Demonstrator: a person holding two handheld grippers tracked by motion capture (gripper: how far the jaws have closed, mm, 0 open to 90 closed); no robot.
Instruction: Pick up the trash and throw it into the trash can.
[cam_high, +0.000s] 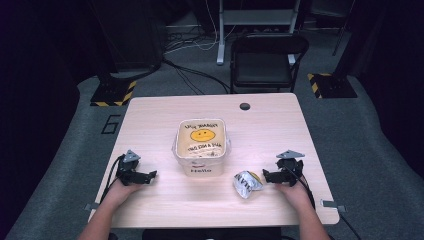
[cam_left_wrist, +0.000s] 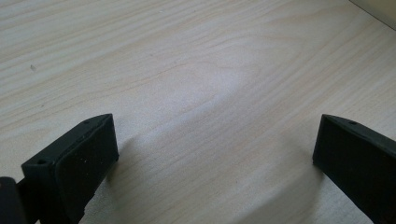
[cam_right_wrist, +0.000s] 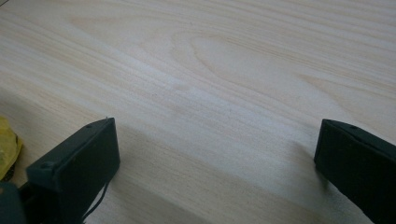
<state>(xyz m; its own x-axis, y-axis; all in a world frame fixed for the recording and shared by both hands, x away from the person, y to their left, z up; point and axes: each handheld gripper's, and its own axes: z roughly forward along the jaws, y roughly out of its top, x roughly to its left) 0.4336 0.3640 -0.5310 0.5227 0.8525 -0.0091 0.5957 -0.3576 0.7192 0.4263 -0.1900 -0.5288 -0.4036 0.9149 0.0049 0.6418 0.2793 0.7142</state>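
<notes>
A square cream bag (cam_high: 201, 145) with a yellow smiley and the word "Hello" stands open near the middle of the wooden table (cam_high: 165, 112). A crumpled silver and yellow packet (cam_high: 247, 183) lies to its lower right; its yellow edge (cam_right_wrist: 7, 147) peeks in at the left of the right gripper view. My right gripper (cam_high: 266, 176) rests on the table just right of the packet, open, nothing between its jaws (cam_right_wrist: 217, 163). My left gripper (cam_high: 150, 175) rests left of the bag, open over bare wood (cam_left_wrist: 215, 158).
A dark round grommet (cam_high: 244, 106) sits in the table's far edge. Behind the table stand a black folding chair (cam_high: 265, 60) and a white desk frame (cam_high: 257, 17) with cables on the floor. Yellow-black striped bases (cam_high: 114, 92) flank the far corners.
</notes>
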